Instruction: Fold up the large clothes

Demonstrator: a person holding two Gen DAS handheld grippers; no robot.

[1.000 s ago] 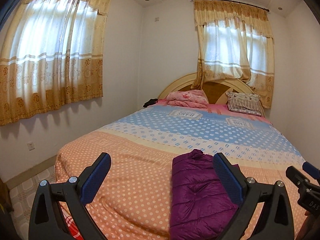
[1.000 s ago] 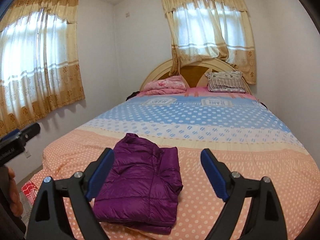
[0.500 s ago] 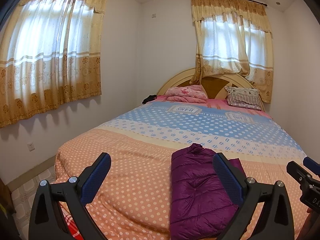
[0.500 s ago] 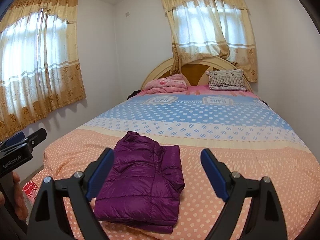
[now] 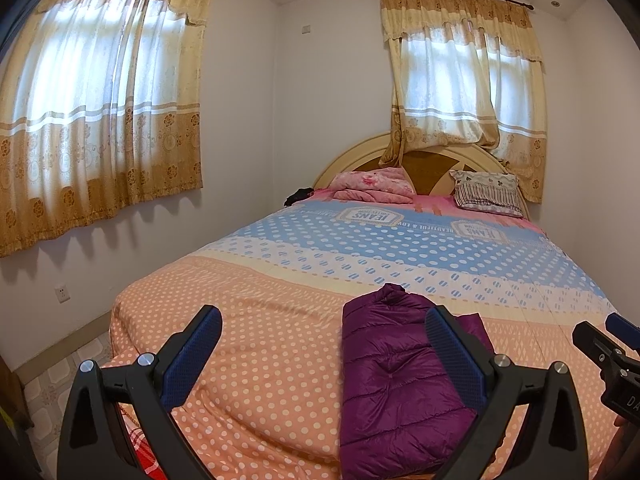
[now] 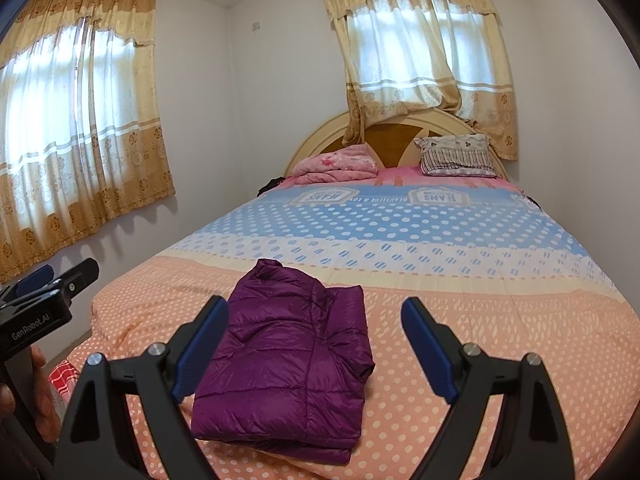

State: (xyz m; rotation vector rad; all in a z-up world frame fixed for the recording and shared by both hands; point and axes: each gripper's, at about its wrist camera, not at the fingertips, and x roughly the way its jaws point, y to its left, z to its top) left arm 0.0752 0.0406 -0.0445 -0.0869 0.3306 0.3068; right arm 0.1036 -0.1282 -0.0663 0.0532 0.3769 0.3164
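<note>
On bed (image 6: 480, 320), folded purple jacket (image 6: 288, 356), long axis toward headboard (image 6: 392, 132), 2 grippers (image 5: 324, 354) (image 6: 316, 344) wide, empty

Bed (image 6: 460, 280) w/ dotted quilt: peach near, blue far. Far end: rounded headboard (image 6: 320, 136), pink folded blanket (image 6: 336, 164) left, striped pillow (image 6: 458, 156) right. Gold curtains (image 6: 80, 120) on left wall and above headboard. Wall socket (image 5: 61, 293) low left.
</note>
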